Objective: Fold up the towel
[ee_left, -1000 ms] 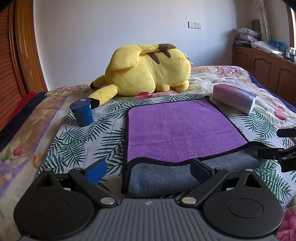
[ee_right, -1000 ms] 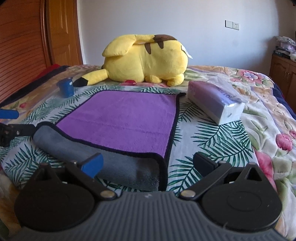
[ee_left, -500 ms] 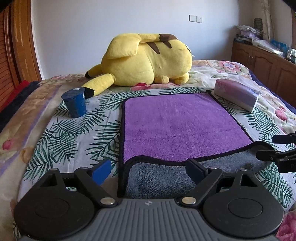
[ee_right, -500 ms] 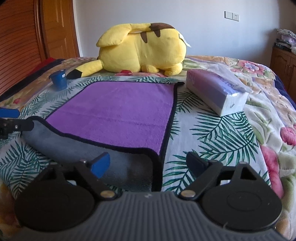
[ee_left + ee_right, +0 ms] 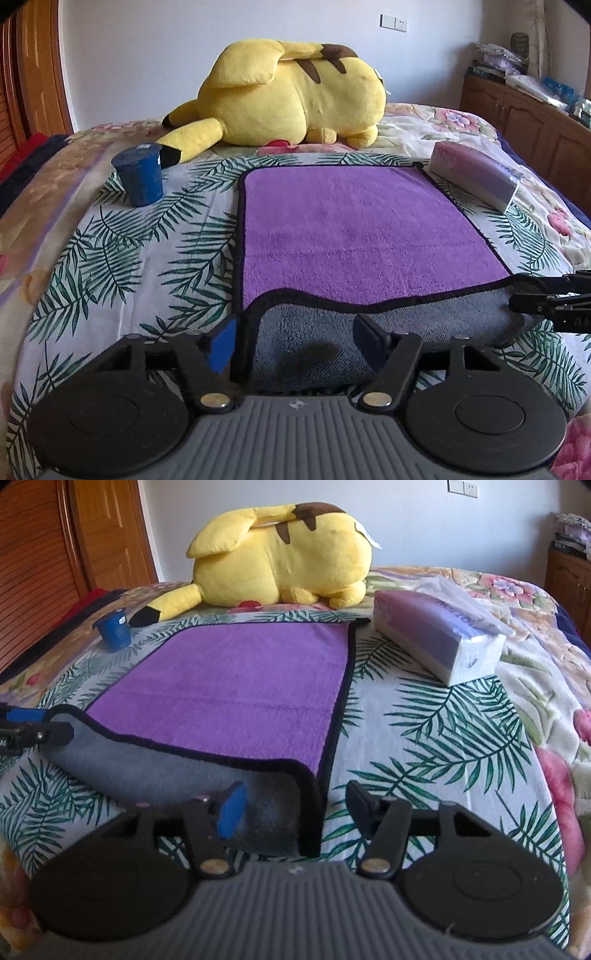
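Observation:
A purple towel [image 5: 354, 229] with a black border lies flat on the bed; its near edge is turned over and shows the grey underside [image 5: 406, 325]. It also shows in the right wrist view [image 5: 236, 686]. My left gripper [image 5: 295, 336] is open, its jaws on either side of the towel's near left corner. My right gripper [image 5: 295, 805] is open, its jaws on either side of the near right corner. Each gripper also shows in the other's view: the right one at the right edge [image 5: 554, 299], the left one at the left edge [image 5: 26, 727].
A yellow plush toy [image 5: 288, 96] lies beyond the towel. A blue cup [image 5: 140, 175] stands left of it, a tissue pack [image 5: 476, 177] right of it. The bed has a leaf-print cover [image 5: 122, 258]. A wooden cabinet [image 5: 535, 122] stands at right, a wooden door [image 5: 55, 554] at left.
Both grippers have moved forward and lower, closing in on the towel's folded near corners. Their jaws have narrowed somewhat but stay open. The towel has not visibly moved.

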A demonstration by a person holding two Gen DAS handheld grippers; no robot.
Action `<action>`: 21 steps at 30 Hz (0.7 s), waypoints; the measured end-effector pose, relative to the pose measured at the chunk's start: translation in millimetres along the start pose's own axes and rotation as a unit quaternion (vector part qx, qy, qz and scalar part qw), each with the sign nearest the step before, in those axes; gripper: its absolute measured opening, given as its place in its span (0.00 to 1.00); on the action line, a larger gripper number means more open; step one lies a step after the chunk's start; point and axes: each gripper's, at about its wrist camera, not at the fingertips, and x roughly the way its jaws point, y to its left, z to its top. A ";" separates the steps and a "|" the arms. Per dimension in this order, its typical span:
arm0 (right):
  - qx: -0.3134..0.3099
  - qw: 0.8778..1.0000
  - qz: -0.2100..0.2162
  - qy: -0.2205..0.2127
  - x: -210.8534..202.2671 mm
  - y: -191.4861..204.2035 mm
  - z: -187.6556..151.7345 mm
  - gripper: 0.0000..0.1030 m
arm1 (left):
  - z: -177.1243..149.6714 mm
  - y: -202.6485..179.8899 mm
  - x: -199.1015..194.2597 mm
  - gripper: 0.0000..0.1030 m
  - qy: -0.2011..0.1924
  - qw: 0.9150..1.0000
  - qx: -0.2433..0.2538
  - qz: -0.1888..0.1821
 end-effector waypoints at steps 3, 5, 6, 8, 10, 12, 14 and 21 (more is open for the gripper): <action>0.002 1.000 0.007 0.004 0.3 -0.5 -0.2 0.49 | -1.8 2.0 0.8 0.59 0.005 1.000 -0.005 0.000; 0.002 1.000 0.013 0.006 0.1 -0.1 -0.1 0.45 | -2.2 4.9 1.1 0.56 0.010 1.000 -0.019 -0.006; 0.001 1.000 0.014 0.007 -0.1 0.3 -0.1 0.43 | -2.3 6.0 1.2 0.55 0.012 1.000 -0.024 -0.012; -0.002 1.000 0.014 0.007 -0.4 0.8 0.4 0.40 | -2.9 6.4 0.6 0.52 0.012 0.999 -0.027 -0.014; -0.003 1.000 0.017 0.007 -1.1 0.4 1.3 0.30 | -3.8 5.7 0.3 0.46 0.011 0.999 -0.027 -0.013; -0.003 1.000 0.019 0.009 -1.6 -0.2 2.3 0.26 | -4.6 5.8 0.7 0.38 0.012 1.000 -0.025 -0.012; -0.005 1.000 0.019 0.011 -1.6 -0.1 2.7 0.23 | -5.3 5.4 0.6 0.29 0.014 1.000 -0.023 -0.009; -0.015 1.000 0.019 0.013 -2.7 0.2 3.9 0.09 | -6.4 6.2 0.9 0.14 0.017 1.000 -0.016 -0.003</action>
